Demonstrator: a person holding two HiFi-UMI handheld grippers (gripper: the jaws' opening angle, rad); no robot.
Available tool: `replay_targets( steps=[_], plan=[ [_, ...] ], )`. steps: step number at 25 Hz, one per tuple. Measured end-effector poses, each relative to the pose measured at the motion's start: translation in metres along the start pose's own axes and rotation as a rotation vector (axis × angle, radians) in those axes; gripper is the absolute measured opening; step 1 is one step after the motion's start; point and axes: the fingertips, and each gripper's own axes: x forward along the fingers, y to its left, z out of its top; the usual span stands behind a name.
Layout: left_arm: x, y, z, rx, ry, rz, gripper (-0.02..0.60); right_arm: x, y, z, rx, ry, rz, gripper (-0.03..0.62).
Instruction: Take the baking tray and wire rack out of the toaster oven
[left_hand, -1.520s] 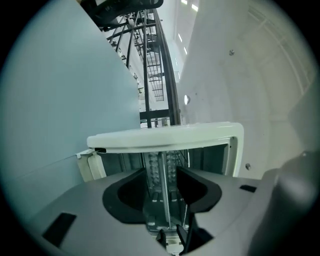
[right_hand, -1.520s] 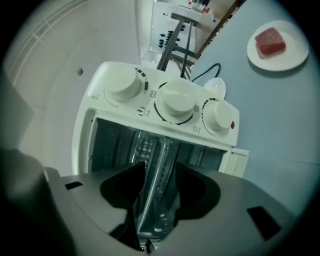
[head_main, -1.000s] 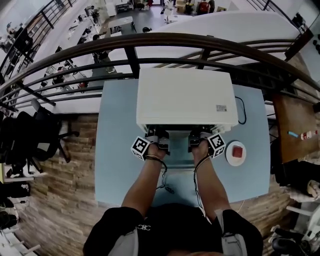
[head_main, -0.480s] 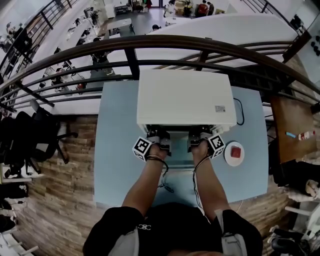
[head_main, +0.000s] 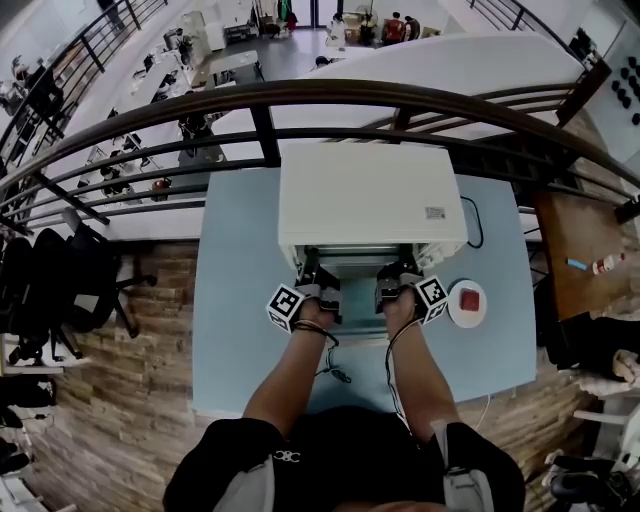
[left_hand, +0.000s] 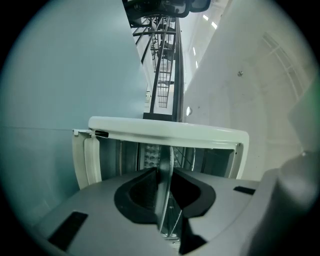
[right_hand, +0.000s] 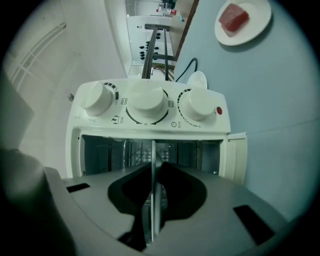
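Observation:
A white toaster oven (head_main: 370, 200) stands on the blue table (head_main: 240, 300) with its front open toward me. A thin metal edge, the baking tray's (head_main: 348, 262) front rim as it seems, sticks out of the opening. My left gripper (head_main: 318, 287) and right gripper (head_main: 390, 287) each pinch that rim from the front. Both pairs of jaws have just been closing, with the rim between them. In the left gripper view the gripper (left_hand: 164, 200) clamps the tray (left_hand: 164, 175), and wires of the rack (left_hand: 172, 216) show beside it. In the right gripper view the gripper (right_hand: 152, 205) clamps the tray (right_hand: 152, 170) below the oven's knobs (right_hand: 150, 105).
A white plate with a red piece on it (head_main: 467, 303) sits on the table just right of my right hand. A black power cable (head_main: 478, 222) loops beside the oven's right side. A dark railing (head_main: 300, 100) runs behind the table.
Both hands have drawn back a little toward me. A strip of the metal tray now shows outside the oven's opening.

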Motion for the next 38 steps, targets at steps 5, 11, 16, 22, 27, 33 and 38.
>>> replay_targets(
  steps=[5, 11, 16, 22, 27, 33, 38],
  plan=[
    [-0.009, 0.002, -0.004, 0.004, 0.016, 0.004, 0.072, -0.013, -0.004, 0.001, -0.009, 0.0, -0.004, 0.054],
    [-0.021, 0.003, -0.008, 0.033, 0.034, 0.007, 0.063, -0.023, -0.007, 0.001, -0.032, 0.01, -0.004, 0.054],
    [-0.038, 0.001, -0.011, 0.059, 0.052, 0.012, 0.06, -0.042, -0.008, -0.001, -0.02, 0.014, -0.01, 0.052],
    [-0.071, 0.003, -0.022, 0.049, 0.051, 0.004, 0.06, -0.071, -0.012, -0.001, 0.0, 0.052, -0.025, 0.049],
    [-0.09, 0.003, -0.03, 0.051, 0.046, 0.024, 0.06, -0.09, -0.016, 0.0, 0.007, 0.073, -0.03, 0.049],
    [-0.119, 0.003, -0.037, 0.059, 0.035, 0.031, 0.061, -0.116, -0.018, -0.002, 0.02, 0.102, -0.018, 0.049],
    [-0.135, 0.0, -0.047, 0.065, 0.032, 0.022, 0.063, -0.133, -0.017, 0.003, 0.018, 0.112, -0.007, 0.051]
  ],
)
